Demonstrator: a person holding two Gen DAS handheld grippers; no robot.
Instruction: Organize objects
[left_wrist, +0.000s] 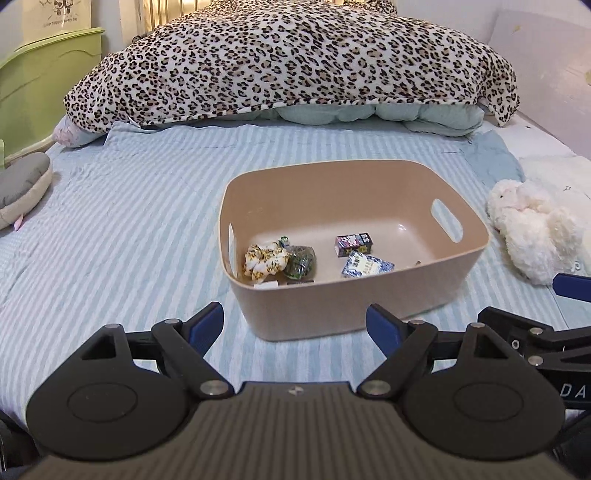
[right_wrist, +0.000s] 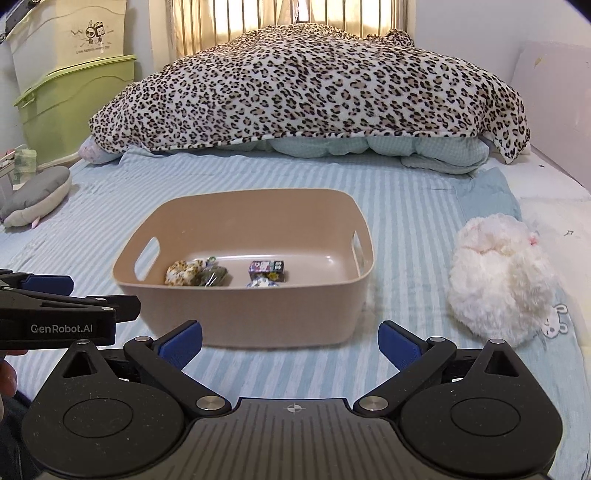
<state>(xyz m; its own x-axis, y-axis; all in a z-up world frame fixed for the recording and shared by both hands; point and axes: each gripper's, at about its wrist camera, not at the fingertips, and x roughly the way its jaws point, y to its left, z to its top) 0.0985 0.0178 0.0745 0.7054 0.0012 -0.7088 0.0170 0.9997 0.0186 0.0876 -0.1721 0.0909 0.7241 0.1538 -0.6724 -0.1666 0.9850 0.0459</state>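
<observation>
A tan plastic bin (left_wrist: 258, 310) (right_wrist: 240, 317) with handle cut-outs sits on the striped bed. Inside lie a leopard-print scrunchie (left_wrist: 264, 260) (right_wrist: 183, 273), a dark green packet (left_wrist: 301, 262) (right_wrist: 214, 276), a small dark printed box (left_wrist: 352, 243) (right_wrist: 266, 269) and a blue-white packet (left_wrist: 365, 266) (right_wrist: 263, 283). My left gripper (left_wrist: 295, 323) is open and empty, just in front of the bin. My right gripper (right_wrist: 290, 341) is open and empty, also in front of the bin. Each gripper shows at the edge of the other's view, the right one (left_wrist: 535, 332) and the left one (right_wrist: 55, 317).
A white plush toy (left_wrist: 532, 232) (right_wrist: 498, 284) lies on the bed right of the bin. A grey plush (left_wrist: 22, 188) (right_wrist: 37, 199) lies at the left edge. A leopard-print blanket (left_wrist: 288, 66) (right_wrist: 310, 88) covers the far end. Green storage bins (right_wrist: 74, 103) stand at the left.
</observation>
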